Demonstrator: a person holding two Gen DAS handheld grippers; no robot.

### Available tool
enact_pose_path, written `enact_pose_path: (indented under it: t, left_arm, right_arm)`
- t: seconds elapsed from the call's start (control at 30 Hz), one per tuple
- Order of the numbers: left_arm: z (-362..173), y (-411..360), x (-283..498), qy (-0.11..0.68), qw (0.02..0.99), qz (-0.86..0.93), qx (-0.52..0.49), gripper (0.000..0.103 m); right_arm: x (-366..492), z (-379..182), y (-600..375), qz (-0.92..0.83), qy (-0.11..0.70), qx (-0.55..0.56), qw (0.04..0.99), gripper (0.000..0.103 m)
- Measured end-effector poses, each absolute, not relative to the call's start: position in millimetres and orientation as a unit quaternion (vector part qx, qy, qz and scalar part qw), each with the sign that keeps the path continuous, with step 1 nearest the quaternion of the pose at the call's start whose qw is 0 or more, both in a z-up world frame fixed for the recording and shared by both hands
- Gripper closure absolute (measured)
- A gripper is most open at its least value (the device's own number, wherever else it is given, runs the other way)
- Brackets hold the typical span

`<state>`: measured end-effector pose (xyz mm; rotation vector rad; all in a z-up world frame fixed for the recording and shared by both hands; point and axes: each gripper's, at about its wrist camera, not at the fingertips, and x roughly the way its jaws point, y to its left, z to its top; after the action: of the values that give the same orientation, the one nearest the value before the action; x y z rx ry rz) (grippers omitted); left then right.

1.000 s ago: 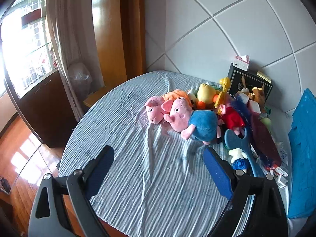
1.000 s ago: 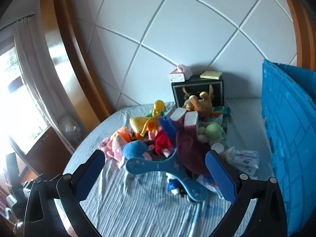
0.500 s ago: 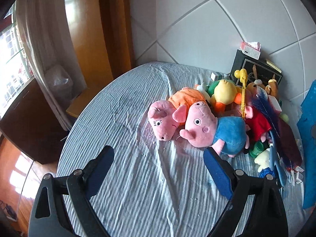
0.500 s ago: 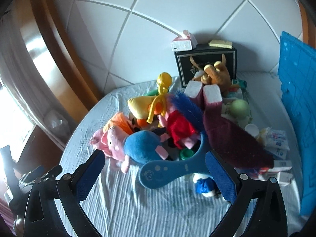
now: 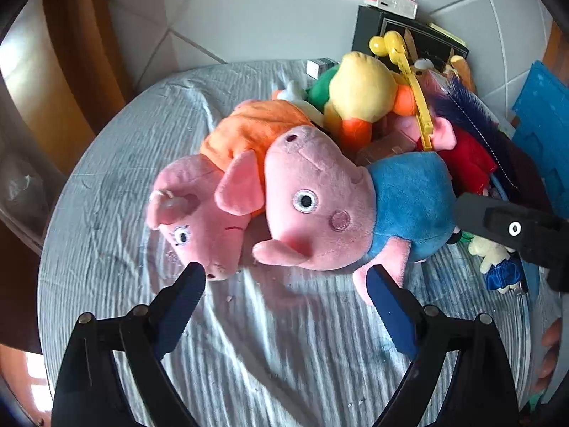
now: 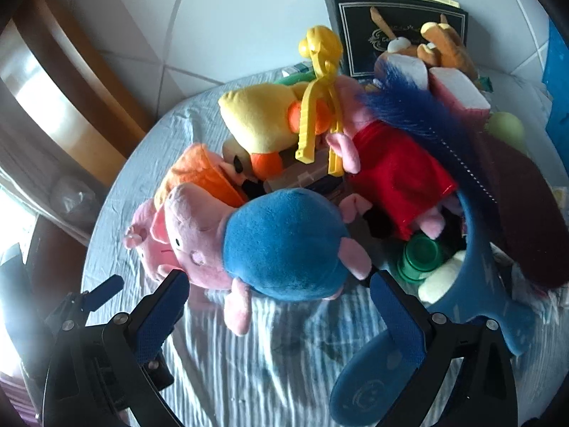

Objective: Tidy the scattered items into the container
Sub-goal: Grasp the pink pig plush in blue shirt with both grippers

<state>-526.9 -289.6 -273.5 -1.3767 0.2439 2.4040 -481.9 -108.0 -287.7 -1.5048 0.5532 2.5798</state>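
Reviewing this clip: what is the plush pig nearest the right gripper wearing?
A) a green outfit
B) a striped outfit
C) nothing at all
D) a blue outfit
D: the pig in blue lies just ahead of the open right gripper, its body a solid blue, with its pink head turned to the left.

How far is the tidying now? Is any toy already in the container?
Nothing looks done: the blue-bodied pig plush, orange-dressed pig plush and yellow duck plush lie on the striped cloth. Both grippers, left and right, are open and empty. All remains.
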Motion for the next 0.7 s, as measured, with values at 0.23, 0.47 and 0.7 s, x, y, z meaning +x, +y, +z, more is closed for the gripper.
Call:
enact_pose_path:
  t: [0.23,0.47,0.7]
  left_arm:
    - [-301.4,-264.9,-548.7,0.094,0.214,0.835,-0.499,0.01]
    - [-317.6,-256.8,-561.2,0.086,0.24,0.831,-0.494,0.01]
    - [-325.8,-254.0,-560.4,0.082,0.26,0.835,-0.477,0.013]
  right_arm:
    - [-494.0,-326.4,-90.7,0.827,0.171,-0.531,0.07,0.0]
    - [-501.3,-347.4,-88.5,0.828,0.189,-0.526,0.038,0.0]
    - [-505.9,-362.6,-89.5,0.838,0.192,-0.51,0.032,0.0]
